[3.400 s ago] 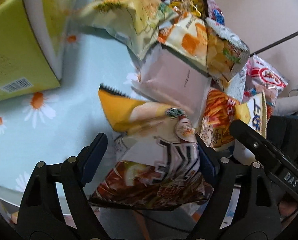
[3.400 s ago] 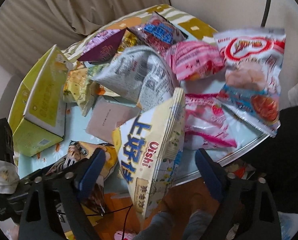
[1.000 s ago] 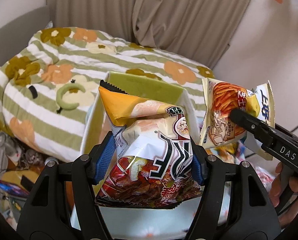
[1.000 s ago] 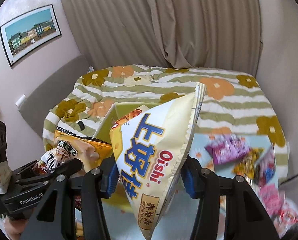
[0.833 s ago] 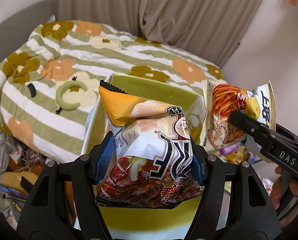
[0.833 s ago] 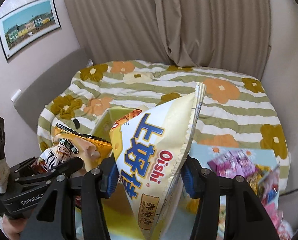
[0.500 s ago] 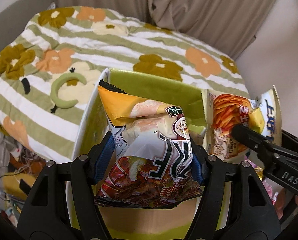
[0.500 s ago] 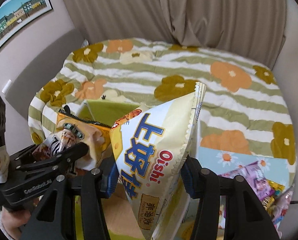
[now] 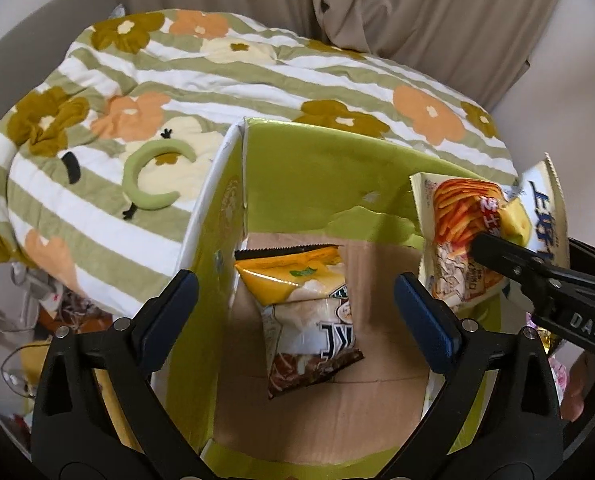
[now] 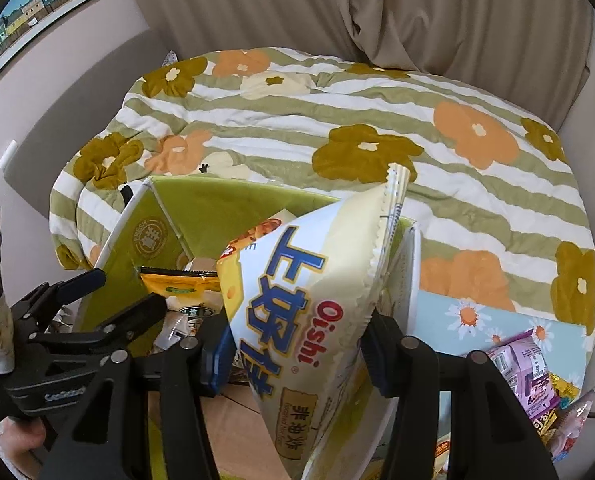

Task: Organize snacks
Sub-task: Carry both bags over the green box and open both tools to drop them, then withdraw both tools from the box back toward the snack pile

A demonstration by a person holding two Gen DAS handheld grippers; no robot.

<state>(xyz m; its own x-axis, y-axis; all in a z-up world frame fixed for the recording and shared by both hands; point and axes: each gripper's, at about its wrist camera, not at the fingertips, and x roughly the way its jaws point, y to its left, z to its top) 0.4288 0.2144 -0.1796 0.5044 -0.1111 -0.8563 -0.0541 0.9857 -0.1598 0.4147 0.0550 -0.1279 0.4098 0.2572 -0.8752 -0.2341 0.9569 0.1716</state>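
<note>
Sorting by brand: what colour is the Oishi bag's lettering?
Red on the Oishi bag, right wrist view.

Two wrist views above one box

Left wrist looks steeply down, close, into the box [image 9: 377,392]; right wrist faces forward over it; both share box [image 10: 201,204] and bed [image 9: 177,68].

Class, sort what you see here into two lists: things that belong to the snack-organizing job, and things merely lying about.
Part of the job:
- green box
- orange-topped snack bag lying inside it
- Oishi bag held in the right gripper
- open left gripper
- purple snack packet

Lying about:
- floral quilt
- curtain
- framed picture
</note>
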